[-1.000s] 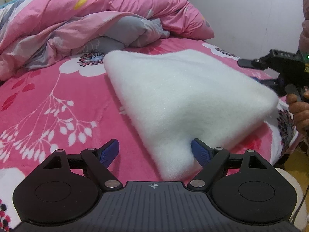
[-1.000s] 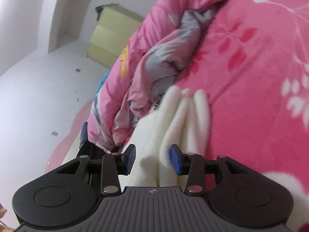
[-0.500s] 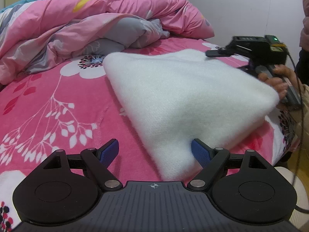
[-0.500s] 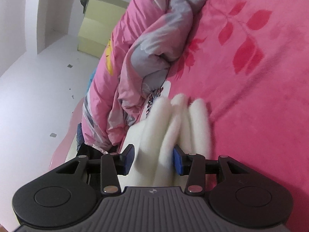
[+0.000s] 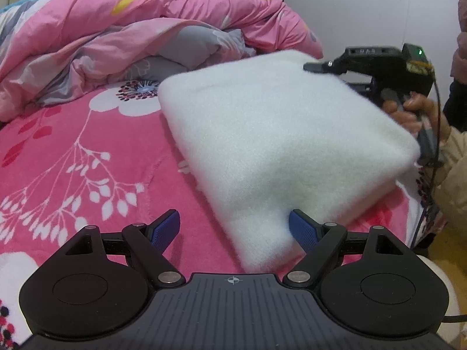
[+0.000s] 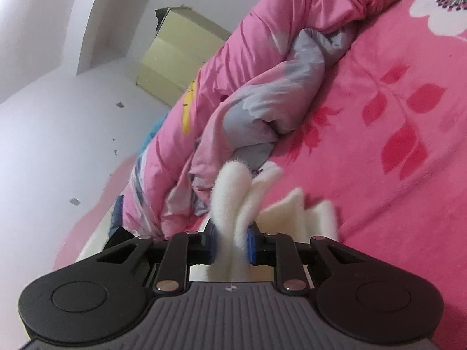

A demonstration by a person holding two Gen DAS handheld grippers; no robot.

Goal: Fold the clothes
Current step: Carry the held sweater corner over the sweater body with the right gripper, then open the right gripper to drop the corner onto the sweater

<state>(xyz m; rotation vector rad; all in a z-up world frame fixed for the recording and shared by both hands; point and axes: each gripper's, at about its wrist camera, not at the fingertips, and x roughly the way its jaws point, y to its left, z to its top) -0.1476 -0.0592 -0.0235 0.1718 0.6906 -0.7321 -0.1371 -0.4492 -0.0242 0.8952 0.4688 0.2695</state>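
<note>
A crumpled pink and grey quilt is heaped at the far left of the bed, whose pink flowered sheet fills the near left. Low in the left wrist view, the left gripper hangs just above the sheet with its jaws wide apart; the near corner of the garment lies between its blue pads, brushing the right one only, so nothing is gripped. The garment, a folded white fleece piece, lies on the sheet from centre to right, its far right edge lifted off the bed. There the right gripper meets that edge, held by a hand in a beige sleeve. In the right wrist view the right gripper's jaws are closing, and its pads already pinch two upright layers of the garment, while more white folds sag loose just to the right on the sheet. The quilt runs behind them, with a pale cabinet far left.
</note>
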